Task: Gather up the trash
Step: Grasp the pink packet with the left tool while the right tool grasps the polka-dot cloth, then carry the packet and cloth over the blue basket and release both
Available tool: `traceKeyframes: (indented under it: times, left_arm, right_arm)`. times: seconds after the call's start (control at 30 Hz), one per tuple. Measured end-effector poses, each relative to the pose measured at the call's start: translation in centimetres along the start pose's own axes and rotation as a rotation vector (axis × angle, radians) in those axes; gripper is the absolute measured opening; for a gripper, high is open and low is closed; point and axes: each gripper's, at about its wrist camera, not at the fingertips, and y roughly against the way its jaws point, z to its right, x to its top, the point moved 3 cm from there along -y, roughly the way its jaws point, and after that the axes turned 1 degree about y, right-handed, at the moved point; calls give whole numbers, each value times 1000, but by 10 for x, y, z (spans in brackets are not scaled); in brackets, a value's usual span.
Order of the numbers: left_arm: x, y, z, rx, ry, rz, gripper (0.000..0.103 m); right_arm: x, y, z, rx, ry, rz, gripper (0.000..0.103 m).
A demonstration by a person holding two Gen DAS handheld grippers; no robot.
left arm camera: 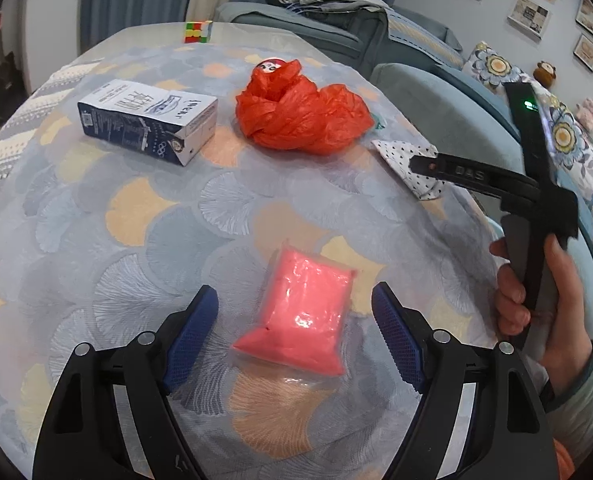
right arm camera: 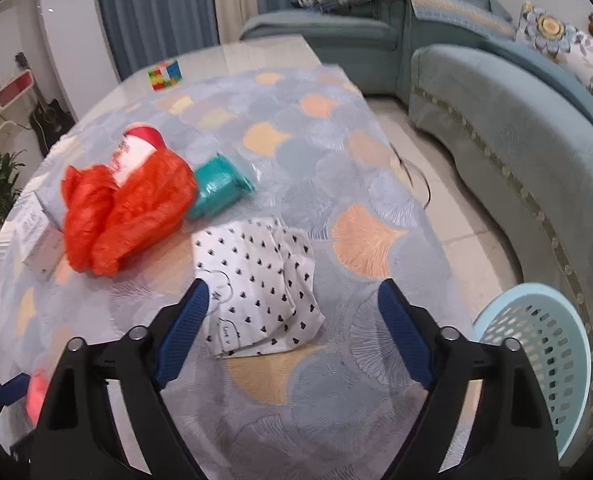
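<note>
On the patterned tablecloth (left arm camera: 144,208), the left gripper (left arm camera: 295,312) gapes wide and empty around one pink pouch (left arm camera: 302,308), whose long axis runs toward 12 o'clock. The right gripper (right arm camera: 292,304), equally wide and empty, faces one heart-print wrapper (right arm camera: 256,276) at its 11 o'clock; one basket (right arm camera: 536,364) waits at 4.

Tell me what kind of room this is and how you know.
Most likely a home living room: a teal sofa with floral cushions curves round a cloth-covered table, framed pictures hang on the wall, and a guitar leans by the curtains.
</note>
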Motion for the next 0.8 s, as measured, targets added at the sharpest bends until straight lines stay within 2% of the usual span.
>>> traceKeyframes:
  times: [0.07,0.17,0.3,0.37,0.53,0.63,0.67,0.7,0.8]
  left_arm:
    - [-1,0,2,4,-8,0,78]
    - [-2,-2,4,23,-24,-2,78]
    - [-5,-6,13,85,-75,-11,78]
    - [-4,-8,14,110,-95,-12,77]
    - [-4,-8,14,133,-103,-1,66]
    - [-4,-7,15,136,-109,5,51]
    - [-4,-6,16,133,-114,7,41]
    - [-3,-6,17,130,-116,8,37]
    - [-3,-3,18,107,-112,16,36]
  right_arm:
    - [-1,-5,3,15,-12,-23,60]
    - [-1,-7,4,13,-16,-23,54]
    - [-3,-5,-6,22,30,-14,26]
    - [-5,-3,-8,25,39,-11,20]
    - [-8,3,-11,35,58,12,11]
    - [-10,11,-17,21,88,48,7]
    - [-9,14,-18,19,93,63,7]
    - [-10,19,-19,24,99,88,6]
    - [-13,32,-17,43,97,131,5]
